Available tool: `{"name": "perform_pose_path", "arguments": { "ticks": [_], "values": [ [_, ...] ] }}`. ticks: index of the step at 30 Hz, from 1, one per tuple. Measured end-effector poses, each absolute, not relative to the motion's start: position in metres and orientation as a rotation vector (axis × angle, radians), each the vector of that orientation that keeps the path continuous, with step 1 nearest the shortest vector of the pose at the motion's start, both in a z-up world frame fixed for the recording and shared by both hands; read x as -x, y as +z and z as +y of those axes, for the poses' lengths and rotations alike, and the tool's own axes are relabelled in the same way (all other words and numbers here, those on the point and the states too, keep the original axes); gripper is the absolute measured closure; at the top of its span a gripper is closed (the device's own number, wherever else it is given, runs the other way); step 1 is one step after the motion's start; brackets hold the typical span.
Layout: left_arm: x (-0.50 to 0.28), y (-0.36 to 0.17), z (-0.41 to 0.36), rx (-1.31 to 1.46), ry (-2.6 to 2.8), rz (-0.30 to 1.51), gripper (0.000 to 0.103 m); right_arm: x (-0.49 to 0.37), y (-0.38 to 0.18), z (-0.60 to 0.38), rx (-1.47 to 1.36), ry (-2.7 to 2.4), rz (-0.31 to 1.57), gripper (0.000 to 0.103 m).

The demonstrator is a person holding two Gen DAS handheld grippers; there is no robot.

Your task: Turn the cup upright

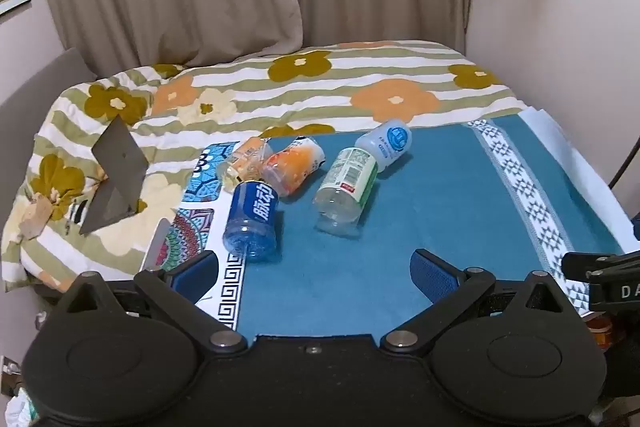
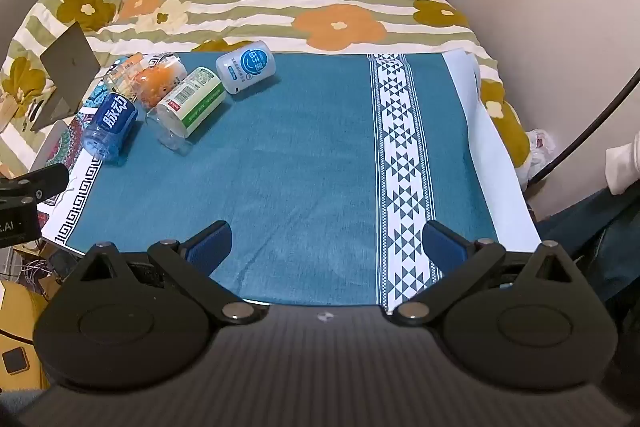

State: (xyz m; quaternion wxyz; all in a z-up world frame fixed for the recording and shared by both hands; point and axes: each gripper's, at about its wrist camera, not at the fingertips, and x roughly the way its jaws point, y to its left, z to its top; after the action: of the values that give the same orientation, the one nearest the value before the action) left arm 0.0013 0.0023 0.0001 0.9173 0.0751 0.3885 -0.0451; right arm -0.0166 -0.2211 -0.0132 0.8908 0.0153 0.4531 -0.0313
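Observation:
Several plastic cups lie on their sides at the far left of a teal cloth (image 1: 420, 203) (image 2: 304, 147): a blue one (image 1: 252, 221) (image 2: 111, 129), a clear green-labelled one (image 1: 347, 185) (image 2: 190, 105), an orange one (image 1: 294, 167) (image 2: 158, 81), a white one with a blue logo (image 1: 387, 143) (image 2: 247, 66) and a clear one (image 1: 246, 159) (image 2: 122, 73) behind. My left gripper (image 1: 314, 273) is open near the cloth's front edge, just short of the blue cup. My right gripper (image 2: 326, 241) is open over bare cloth, farther right.
A flowered quilt (image 1: 280, 87) (image 2: 280, 7) covers the bed behind the cloth. A grey folded stand (image 1: 116, 175) (image 2: 66, 67) sits on the quilt at left. Curtains and walls close the back and right. A dark cable (image 2: 592, 123) runs at right.

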Motion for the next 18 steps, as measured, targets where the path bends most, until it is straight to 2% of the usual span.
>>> {"name": "perform_pose_path", "arguments": {
  "ticks": [18],
  "values": [
    [0.002,0.005,-0.001,-0.174,-0.117,0.769,0.000,0.022,-0.008,-0.221,-0.033,-0.075,0.925,0.000]
  ]
}}
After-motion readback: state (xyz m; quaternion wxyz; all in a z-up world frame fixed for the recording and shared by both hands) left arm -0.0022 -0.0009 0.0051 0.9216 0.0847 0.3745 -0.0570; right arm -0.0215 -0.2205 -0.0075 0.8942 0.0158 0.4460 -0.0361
